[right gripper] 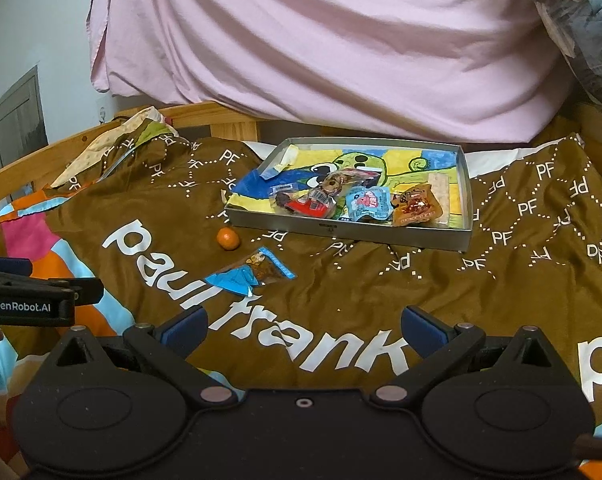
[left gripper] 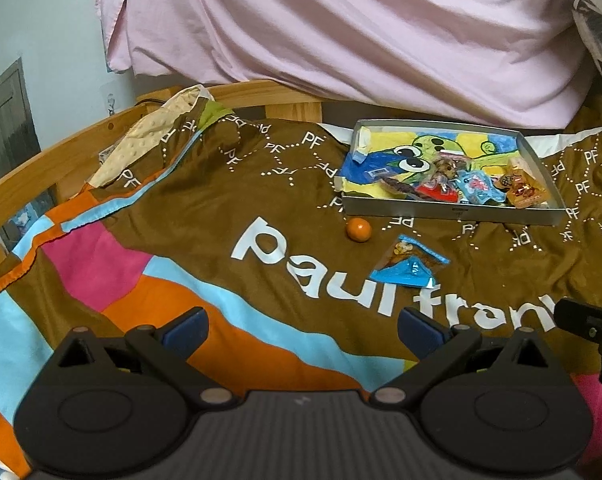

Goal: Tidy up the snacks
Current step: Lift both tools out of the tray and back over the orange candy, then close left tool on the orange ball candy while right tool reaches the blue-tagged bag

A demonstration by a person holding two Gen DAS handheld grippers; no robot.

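Observation:
A shallow grey tray point(left gripper: 453, 213) point(right gripper: 341, 229) lined with a cartoon drawing sits on the brown blanket and holds several snack packets point(left gripper: 477, 187) point(right gripper: 371, 202). A blue snack packet point(left gripper: 411, 266) point(right gripper: 251, 274) lies loose on the blanket in front of the tray. A small orange ball point(left gripper: 358, 230) point(right gripper: 227, 238) lies beside the tray's near left corner. My left gripper point(left gripper: 303, 330) is open and empty, well short of the packet. My right gripper point(right gripper: 305, 330) is open and empty, near the packet's right.
The brown "paul frank" blanket point(left gripper: 221, 200) point(right gripper: 521, 280) covers a bed with a wooden rail point(left gripper: 61, 148) on the left. Pink fabric point(left gripper: 341, 28) hangs behind the tray. Each gripper's body shows at the edge of the other's view point(left gripper: 593, 332) point(right gripper: 29, 292).

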